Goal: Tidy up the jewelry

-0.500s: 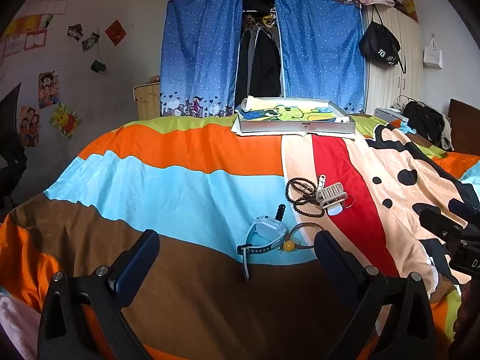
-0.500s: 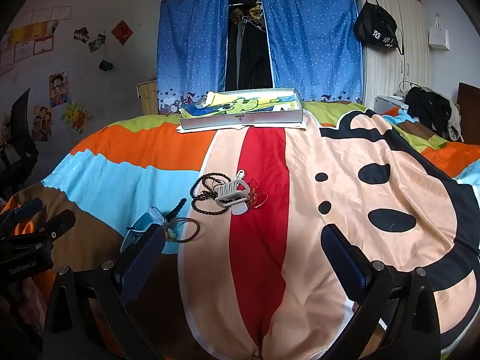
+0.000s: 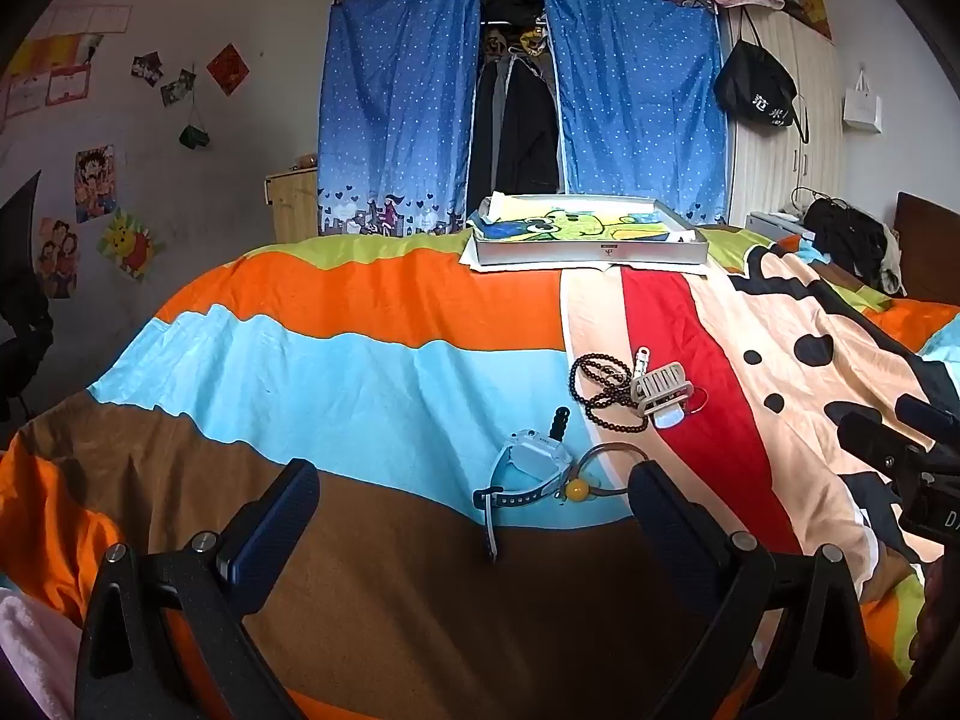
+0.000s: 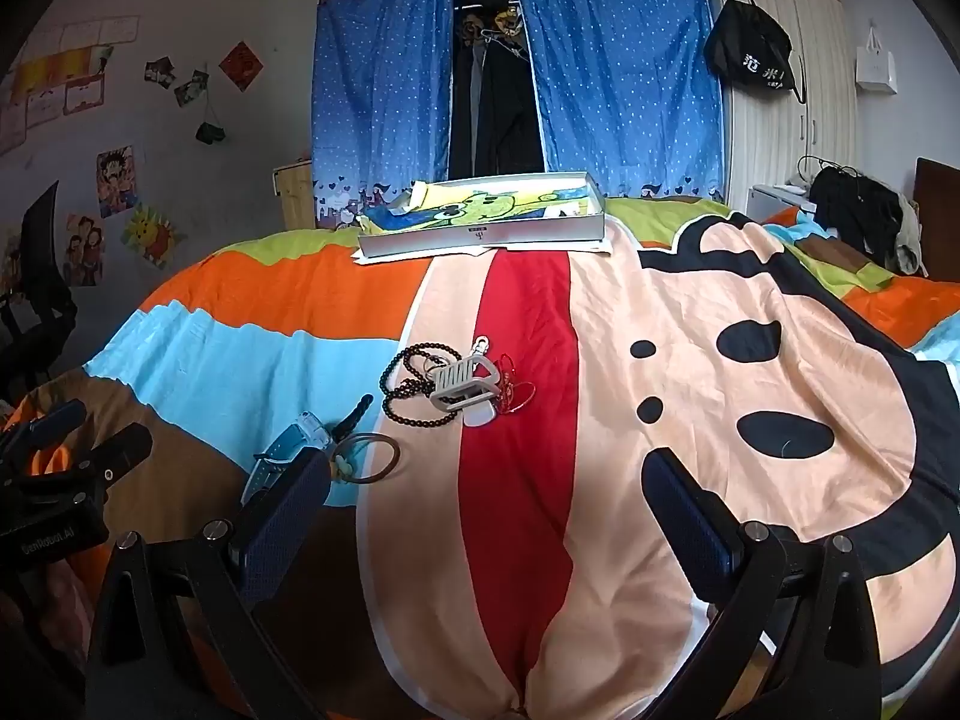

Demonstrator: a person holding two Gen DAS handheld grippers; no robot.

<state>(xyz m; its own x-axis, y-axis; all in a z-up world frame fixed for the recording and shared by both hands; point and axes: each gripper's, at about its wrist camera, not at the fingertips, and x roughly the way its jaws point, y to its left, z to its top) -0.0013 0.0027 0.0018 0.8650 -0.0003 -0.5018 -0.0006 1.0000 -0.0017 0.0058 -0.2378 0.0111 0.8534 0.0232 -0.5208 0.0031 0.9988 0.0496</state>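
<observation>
On the striped bedspread lie a dark bead necklace (image 3: 602,387) (image 4: 414,387), a beige hair claw clip (image 3: 660,389) (image 4: 463,384) over thin red cord, a light blue watch (image 3: 531,461) (image 4: 288,450), and a brown ring bracelet with a yellow bead (image 3: 606,468) (image 4: 369,457). A flat grey box (image 3: 591,252) (image 4: 480,237) with a cartoon picture inside sits at the far side of the bed. My left gripper (image 3: 474,507) hovers open just short of the watch. My right gripper (image 4: 489,489) is open over the red stripe, nothing between its fingers.
The bedspread (image 3: 360,360) covers the whole work area. Blue curtains (image 3: 396,108) and hanging clothes stand behind the bed. A wardrobe with a black bag (image 3: 759,93) is at the right, dark clothes (image 3: 852,240) lie on the bed's far right, and a chair (image 3: 18,312) stands left.
</observation>
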